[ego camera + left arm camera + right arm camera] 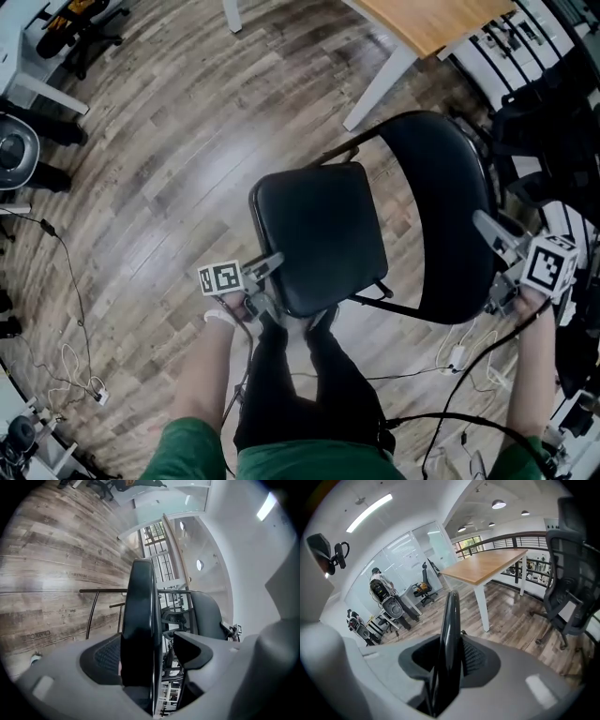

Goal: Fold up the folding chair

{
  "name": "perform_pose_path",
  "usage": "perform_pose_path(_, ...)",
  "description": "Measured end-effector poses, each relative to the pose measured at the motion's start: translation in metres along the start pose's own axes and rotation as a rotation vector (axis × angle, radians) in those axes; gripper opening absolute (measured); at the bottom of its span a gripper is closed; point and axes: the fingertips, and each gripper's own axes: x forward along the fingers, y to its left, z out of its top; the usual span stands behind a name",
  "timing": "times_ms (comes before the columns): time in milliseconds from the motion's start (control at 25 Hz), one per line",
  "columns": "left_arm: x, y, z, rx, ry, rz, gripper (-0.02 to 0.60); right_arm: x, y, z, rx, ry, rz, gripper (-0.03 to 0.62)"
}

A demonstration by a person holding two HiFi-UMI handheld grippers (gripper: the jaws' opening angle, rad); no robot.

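The left tool (270,265) has its jaws a little apart around the front edge of the seat (319,234). The seat lies against the lower jaw, and a thin gap shows at the other. The right tool (486,225) is clamped on the rim of the backrest (450,187), with a pad pressed to each face.

One black folding chair (422,216) stands on the wood floor (169,169) just in front of the person, its seat tipped up. It probably handles as stiff and moderately heavy, with a rigid metal frame. The smooth padded covering looks slippery, so the firm edges of the seat and backrest seem the best holds.

There are two tools, one chair, one seat and one backrest. A single wooden tabletop (431,19) stands beyond the chair.
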Motion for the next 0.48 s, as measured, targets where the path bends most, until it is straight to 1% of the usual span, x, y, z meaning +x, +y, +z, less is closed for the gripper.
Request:
perform_pose_path(120, 0.010, -0.032, -0.003, -0.001, -0.015, 0.011, 0.336, -0.013, -0.007, 0.009, -0.009, 0.002, -0.023, 0.124)
perform_pose_path(280, 0.028, -0.075, -0.007, 0.001, -0.023, 0.014, 0.337, -0.027, -0.014, 0.021, -0.051, 0.002, -0.036, 0.124)
perform_pose_path(480, 0.049, -0.111, -0.012, -0.023, -0.065, 0.055, 0.337, -0.044, -0.033, 0.024, -0.057, 0.004, -0.066, 0.124)
